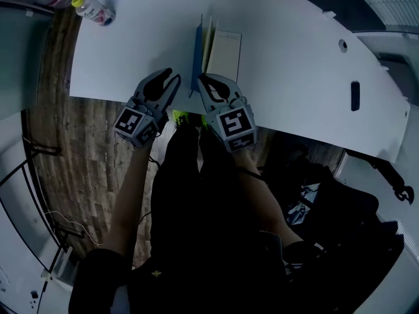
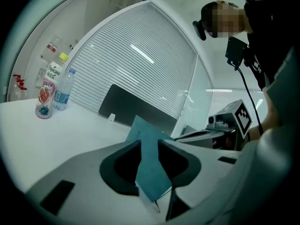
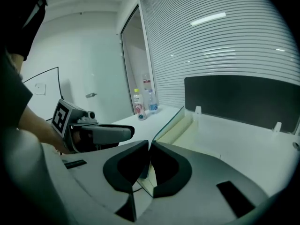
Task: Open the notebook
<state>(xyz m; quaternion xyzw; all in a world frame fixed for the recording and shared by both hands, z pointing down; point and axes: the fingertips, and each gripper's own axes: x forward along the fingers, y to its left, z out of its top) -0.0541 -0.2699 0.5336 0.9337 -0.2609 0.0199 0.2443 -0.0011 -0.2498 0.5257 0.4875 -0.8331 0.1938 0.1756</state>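
A notebook lies on the white table [image 1: 294, 77]. Its blue cover [image 1: 198, 51] stands lifted almost upright, and the cream pages [image 1: 222, 54] lie flat to its right. My right gripper [image 1: 201, 78] is shut on the cover's near edge. In the right gripper view [image 3: 149, 144] the thin cover [image 3: 168, 121] runs out from between the jaws, above the pages [image 3: 185, 128]. My left gripper [image 1: 174, 74] is just left of the cover with its jaws a little apart. In the left gripper view [image 2: 146, 142] the cover [image 2: 150, 168] fills the gap between them.
Bottles [image 1: 95, 8] stand at the table's far left corner and show in both gripper views [image 2: 44, 100] [image 3: 138, 108]. A dark panel [image 3: 239, 100] rises along the table's far edge. Both grippers are at the table's near edge, above the wooden floor [image 1: 85, 149]. A black bag [image 1: 340, 214] lies lower right.
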